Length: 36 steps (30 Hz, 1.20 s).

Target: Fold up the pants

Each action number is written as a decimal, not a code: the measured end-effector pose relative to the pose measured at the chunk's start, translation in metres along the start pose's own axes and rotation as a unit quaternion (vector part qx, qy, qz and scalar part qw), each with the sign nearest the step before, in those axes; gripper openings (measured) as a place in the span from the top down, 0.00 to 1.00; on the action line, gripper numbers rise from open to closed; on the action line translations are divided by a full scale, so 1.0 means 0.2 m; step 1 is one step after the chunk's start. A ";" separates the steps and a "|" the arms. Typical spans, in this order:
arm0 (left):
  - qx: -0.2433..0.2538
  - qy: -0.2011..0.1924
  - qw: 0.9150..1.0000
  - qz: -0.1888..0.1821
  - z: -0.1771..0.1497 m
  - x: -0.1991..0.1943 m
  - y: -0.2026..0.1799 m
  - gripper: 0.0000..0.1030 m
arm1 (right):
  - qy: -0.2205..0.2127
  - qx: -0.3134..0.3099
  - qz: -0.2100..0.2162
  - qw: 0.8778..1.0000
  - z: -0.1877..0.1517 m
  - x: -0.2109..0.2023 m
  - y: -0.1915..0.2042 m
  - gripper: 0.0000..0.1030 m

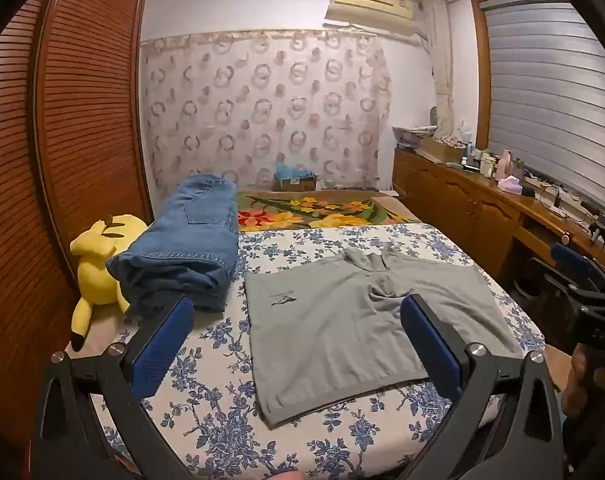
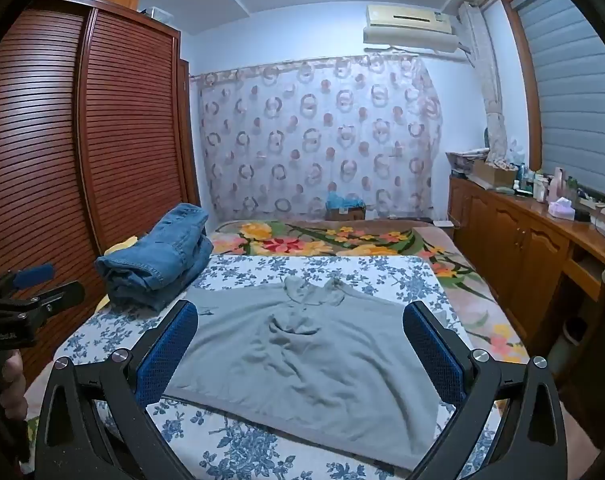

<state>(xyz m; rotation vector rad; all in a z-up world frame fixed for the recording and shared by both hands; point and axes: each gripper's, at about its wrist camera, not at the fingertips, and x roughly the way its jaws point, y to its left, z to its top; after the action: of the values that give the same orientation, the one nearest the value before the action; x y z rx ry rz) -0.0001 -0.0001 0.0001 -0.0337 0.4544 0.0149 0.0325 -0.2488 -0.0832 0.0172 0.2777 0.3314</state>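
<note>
While the grey pants [image 1: 366, 316] lie spread flat across the middle of the bed [image 1: 206, 412], waistband toward its near edge, the left gripper [image 1: 298, 312] and right gripper [image 2: 302, 320] both hover above them with jaws spread wide and nothing between the pads, probably poised for a first pinch. Only the left wrist view shows the yellow plush toy [image 1: 98, 264] beside the folded jeans [image 1: 186, 240] at the bed's left edge, and the small logo [image 1: 282, 300] on the pants; the right wrist view shows the creases more plainly.
</note>
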 end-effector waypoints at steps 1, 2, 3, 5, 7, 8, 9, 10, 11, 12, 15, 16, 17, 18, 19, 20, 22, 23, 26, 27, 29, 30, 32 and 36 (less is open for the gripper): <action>0.000 0.000 1.000 0.001 0.00 0.00 0.00 0.00 | 0.001 0.000 0.001 1.000 0.00 0.00 0.00 0.01; 0.000 0.000 1.000 0.002 0.00 0.00 0.01 0.00 | 0.001 0.002 0.001 1.000 0.00 0.00 0.00 0.01; 0.015 -0.008 1.000 0.009 0.00 0.00 -0.01 0.00 | 0.002 0.003 0.002 1.000 0.00 0.01 0.00 0.01; 0.016 -0.005 1.000 0.008 0.00 0.00 -0.01 0.00 | -0.004 0.008 0.001 1.000 -0.01 0.00 -0.02 0.01; 0.011 -0.006 1.000 0.008 0.00 0.00 0.00 0.00 | -0.007 0.007 0.002 1.000 -0.01 -0.01 -0.02 0.01; 0.010 -0.006 1.000 0.007 0.02 -0.01 -0.01 0.00 | -0.008 0.003 -0.001 1.000 -0.01 -0.02 0.00 0.01; 0.008 -0.005 1.000 0.005 0.02 -0.01 -0.01 0.00 | -0.008 0.003 -0.002 1.000 -0.01 -0.02 0.01 0.01; 0.010 -0.005 1.000 0.007 0.01 0.00 -0.01 0.00 | -0.007 0.002 -0.001 1.000 -0.01 -0.01 0.01 0.01; 0.010 -0.006 1.000 0.008 0.03 -0.02 -0.03 0.00 | -0.008 0.003 -0.001 1.000 -0.01 -0.01 0.00 0.01; 0.011 -0.006 1.000 0.009 0.04 -0.02 -0.04 0.00 | -0.008 0.004 0.000 1.000 -0.01 -0.01 -0.01 0.01; 0.007 -0.007 1.000 0.005 0.03 -0.02 -0.02 0.00 | -0.009 0.003 -0.001 1.000 0.00 -0.02 0.00 0.01; 0.007 -0.008 1.000 0.005 0.03 -0.03 -0.02 0.00 | -0.009 0.004 0.000 1.000 0.00 -0.02 0.00 0.01; 0.007 -0.008 1.000 0.005 0.03 -0.03 -0.02 0.00 | -0.009 0.004 0.001 1.000 -0.01 -0.02 0.00 0.01; 0.007 -0.007 1.000 0.005 0.03 -0.02 -0.02 0.00 | -0.009 0.005 0.001 1.000 -0.01 -0.03 0.00 0.01; 0.007 -0.008 1.000 0.006 0.04 -0.04 -0.02 0.00 | -0.009 0.005 0.002 1.000 -0.01 -0.03 0.00 0.01; 0.007 -0.008 1.000 0.005 0.04 -0.03 -0.02 0.00 | -0.009 0.005 0.002 1.000 -0.01 -0.03 0.00 0.01; 0.008 -0.009 1.000 0.005 0.04 -0.04 -0.02 0.00 | -0.008 0.005 0.001 1.000 -0.01 -0.03 0.00 0.01; 0.008 -0.009 1.000 0.005 0.04 -0.04 -0.02 0.00 | -0.008 0.005 0.002 1.000 -0.01 -0.03 0.00 0.01; 0.008 -0.009 1.000 0.005 0.04 -0.04 -0.02 0.00 | -0.008 0.005 0.002 1.000 -0.01 -0.03 0.01 0.01; 0.007 -0.010 1.000 0.005 0.04 -0.04 -0.02 0.00 | -0.008 0.005 0.002 1.000 -0.01 -0.03 0.01 0.01; 0.007 -0.011 1.000 0.006 0.04 -0.04 -0.02 0.00 | -0.008 0.005 0.003 1.000 -0.01 -0.03 0.01 0.01; 0.008 -0.011 1.000 0.006 0.04 -0.04 -0.02 0.00 | -0.008 0.005 0.002 1.000 -0.01 -0.03 0.01 0.01; 0.008 -0.011 1.000 0.006 0.04 -0.04 -0.02 0.00 | -0.009 0.005 0.002 1.000 -0.01 -0.03 0.01 0.01; 0.008 -0.012 1.000 0.005 0.05 -0.05 -0.03 0.00 | -0.009 0.004 0.002 1.000 -0.01 -0.03 0.01 0.01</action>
<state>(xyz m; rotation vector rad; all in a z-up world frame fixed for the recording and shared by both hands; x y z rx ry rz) -0.0046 -0.0062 0.0141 -0.0155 0.4308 0.0216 0.0260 -0.2485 -0.0827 0.0293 0.2610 0.3335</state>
